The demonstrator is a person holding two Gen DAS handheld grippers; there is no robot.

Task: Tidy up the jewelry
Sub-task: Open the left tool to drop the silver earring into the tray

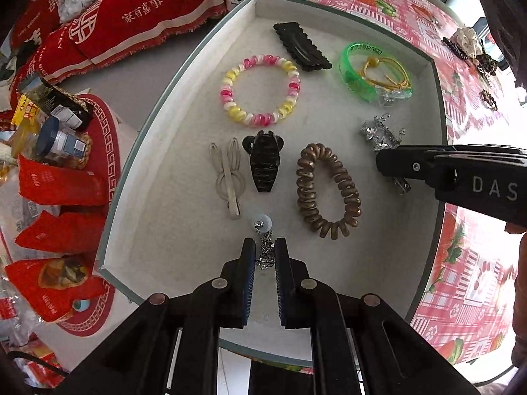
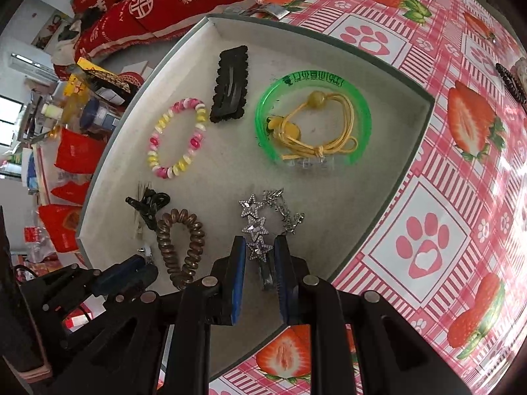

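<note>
A pink-and-white plastic tablecloth (image 2: pixel 438 177) printed with strawberries and paw marks covers the table, and red embroidered cushions (image 1: pixel 108 23) fill the upper left of both views. On the cloth sits a shallow white cardboard box lid with a grey-green rim (image 1: pixel 178 75), which takes up the middle of each frame.

Inside it I see a pink, yellow and white spiral hair tie (image 1: pixel 260 90) at upper centre, a black scalloped snap clip (image 1: pixel 302 47) just above and to its right, and a translucent green plastic bangle (image 1: pixel 359 72) with a yellow elastic cord (image 1: pixel 388 74) lying inside its ring. Lower down lie a cream rabbit-shaped hair clip (image 1: pixel 228 177), a dark claw clip (image 1: pixel 263 163) beside it, and a bronze coiled hair tie (image 1: pixel 327 191) to the right.

My left gripper (image 1: pixel 265 253) sits at the bottom centre of its view, with a small silver dangling earring with a round stud (image 1: pixel 263 243) between the blue pads; the fingers look close around it, but I cannot tell whether they actually press on it.

My right gripper (image 2: pixel 260 256) straddles a silver rhinestone star hair clip (image 2: pixel 257 227) at lower centre of its view; a gap shows beside the clip, so I cannot tell if it is clenched or released.
</note>
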